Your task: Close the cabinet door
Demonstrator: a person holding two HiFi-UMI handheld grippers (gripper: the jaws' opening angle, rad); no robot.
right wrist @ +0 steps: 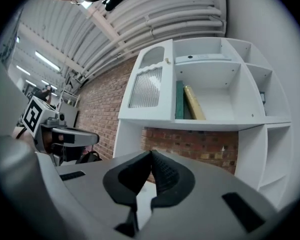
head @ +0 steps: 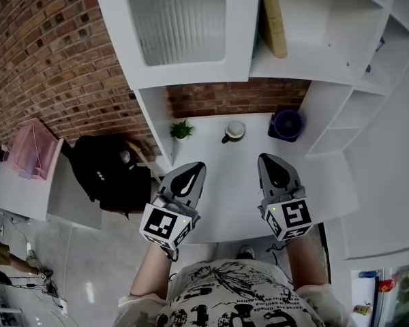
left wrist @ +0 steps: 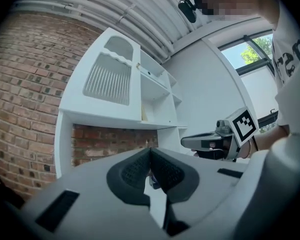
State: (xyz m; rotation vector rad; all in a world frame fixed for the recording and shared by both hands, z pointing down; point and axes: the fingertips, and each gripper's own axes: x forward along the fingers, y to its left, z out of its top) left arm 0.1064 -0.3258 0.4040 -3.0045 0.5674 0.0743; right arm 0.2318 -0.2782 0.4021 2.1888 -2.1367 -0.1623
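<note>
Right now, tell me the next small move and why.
Probably none toward the cabinet door: just rest both grippers over the desk. The door looks flush with the cabinet front, its knob beside the open shelf of books, and the left gripper and right gripper are shut and empty.

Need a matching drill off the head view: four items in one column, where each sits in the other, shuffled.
Things:
1. small green potted plant
2. white round cup
3. dark purple round container
4. yellow book

Places:
A. on the white shelf above the counter
B. right end of the white counter
C. left end of the counter
D. middle of the counter, between the other two

Pairs: 1-C; 2-D; 3-B; 4-A
</note>
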